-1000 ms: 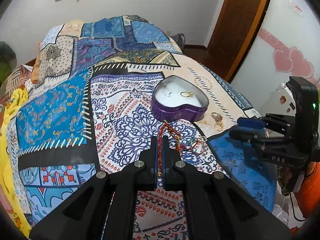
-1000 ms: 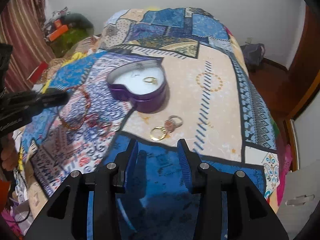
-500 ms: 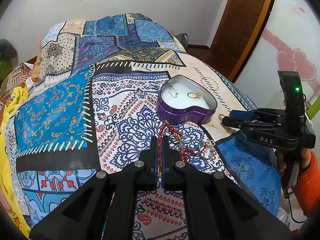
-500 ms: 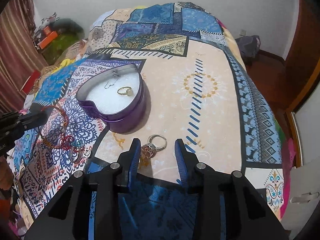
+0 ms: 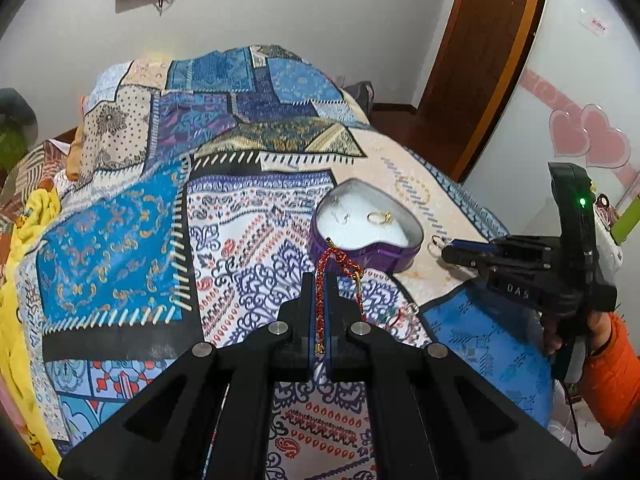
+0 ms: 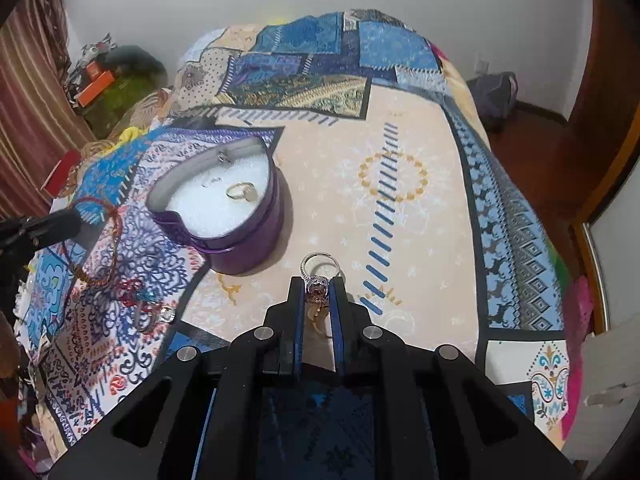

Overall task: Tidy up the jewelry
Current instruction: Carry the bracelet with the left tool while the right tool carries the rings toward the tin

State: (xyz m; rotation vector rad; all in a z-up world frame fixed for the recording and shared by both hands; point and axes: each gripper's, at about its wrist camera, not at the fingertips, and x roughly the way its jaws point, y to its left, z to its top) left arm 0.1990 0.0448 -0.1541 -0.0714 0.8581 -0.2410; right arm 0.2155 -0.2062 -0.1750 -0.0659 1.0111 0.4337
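Red braided bracelet (image 5: 320,300) is clamped in left gripper (image 5: 319,280), near purple heart tin (image 6: 236,240). Right gripper (image 6: 318,286) pinches ring cluster (image 6: 317,292) on bedspread (image 6: 400,220), beside tin.

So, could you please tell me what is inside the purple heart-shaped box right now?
The purple heart-shaped box holds a white foam lining with a gold ring on it and two small silvery pieces, too small to identify. Anything under the foam is covered.
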